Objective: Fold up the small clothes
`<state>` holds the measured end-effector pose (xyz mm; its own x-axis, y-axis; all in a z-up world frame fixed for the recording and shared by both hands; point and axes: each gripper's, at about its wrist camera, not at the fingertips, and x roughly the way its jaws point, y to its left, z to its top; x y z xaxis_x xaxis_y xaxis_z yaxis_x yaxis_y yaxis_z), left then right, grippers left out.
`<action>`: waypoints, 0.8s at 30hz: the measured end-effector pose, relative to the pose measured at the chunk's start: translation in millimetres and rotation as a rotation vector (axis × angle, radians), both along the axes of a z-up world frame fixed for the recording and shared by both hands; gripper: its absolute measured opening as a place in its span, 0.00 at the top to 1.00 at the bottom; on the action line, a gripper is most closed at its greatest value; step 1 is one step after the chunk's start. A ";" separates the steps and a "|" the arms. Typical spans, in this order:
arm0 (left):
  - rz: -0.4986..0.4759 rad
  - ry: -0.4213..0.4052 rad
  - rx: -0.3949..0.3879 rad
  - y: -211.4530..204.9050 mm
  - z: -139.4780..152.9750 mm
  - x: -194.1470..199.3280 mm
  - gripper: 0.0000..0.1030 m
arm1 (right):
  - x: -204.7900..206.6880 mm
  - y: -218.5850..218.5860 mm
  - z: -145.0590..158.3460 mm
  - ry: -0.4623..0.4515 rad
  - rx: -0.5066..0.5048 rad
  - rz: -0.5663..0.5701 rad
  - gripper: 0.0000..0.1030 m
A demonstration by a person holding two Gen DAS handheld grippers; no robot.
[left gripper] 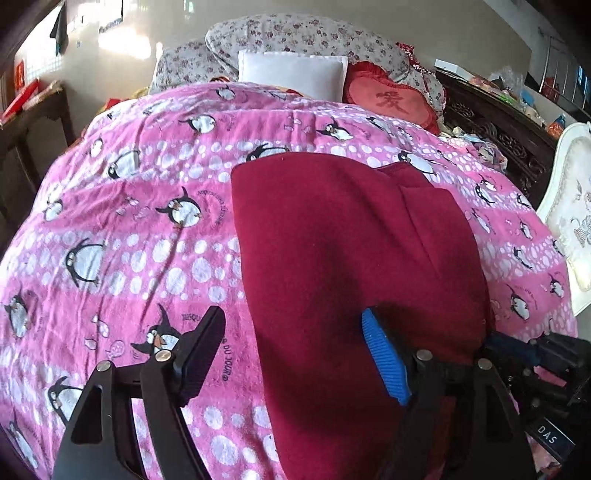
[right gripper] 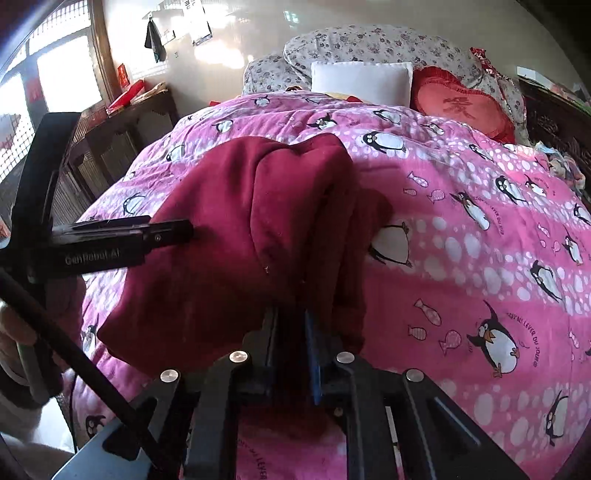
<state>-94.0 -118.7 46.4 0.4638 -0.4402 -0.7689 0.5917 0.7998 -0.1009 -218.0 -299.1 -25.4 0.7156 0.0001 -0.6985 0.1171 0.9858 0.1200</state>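
**Right tongs clamped on maroon garment; left tongs spread wide over its edge**

Right tongs: jaws drawn narrow, pinching a bunched fold of the dark red garment between the black pad and the blue pad. Cloth rises from the pinch in a gathered ridge, then spreads away across the bed.

Left tongs: jaws wide apart, holding nothing. The black finger sits over the bare quilt to the left of the garment's edge; the blue ribbed finger sits over the red cloth itself. Whether either pad touches the fabric cannot be told. In the right wrist view the left tongs show from the side, reaching in from the left with the tip at the garment's left portion.

Garment: lies on the pink penguin-print quilt, near side of the bed, mostly flat in the left wrist view with a folded layer on its right half.

Surroundings: at the head of the bed, a white pillow, a red heart-shaped cushion beside it, and floral bedding behind both. A dark wooden desk stands left of the bed. A white ornate chair back stands at the right edge.
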 end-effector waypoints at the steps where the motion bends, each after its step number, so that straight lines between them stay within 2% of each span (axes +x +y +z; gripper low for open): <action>1: 0.004 -0.009 0.004 0.2 0.8 -2.0 0.26 | -0.7 2.7 1.3 -0.001 -0.017 0.000 0.86; 6: 0.039 -0.054 0.008 6.7 7.6 -12.9 0.26 | -12.9 16.1 19.2 -0.034 -0.059 -0.022 0.72; 10: 0.074 -0.091 0.002 15.3 14.7 -20.1 0.26 | -18.8 26.8 34.5 -0.075 -0.075 -0.045 0.46; 15: 0.104 -0.121 -0.006 27.1 22.3 -30.9 0.23 | -18.2 29.7 41.2 -0.100 -0.076 -0.123 0.41; 17: 0.116 -0.149 0.002 30.8 25.5 -36.5 0.22 | -19.3 31.2 43.6 -0.113 -0.075 -0.150 0.30; 19: 0.127 -0.166 -0.001 35.2 29.4 -41.8 0.22 | -20.5 34.1 45.7 -0.123 -0.079 -0.169 0.25; 24: 0.153 -0.160 -0.031 45.8 34.3 -48.7 0.21 | -20.6 38.8 45.3 -0.119 -0.087 -0.204 0.20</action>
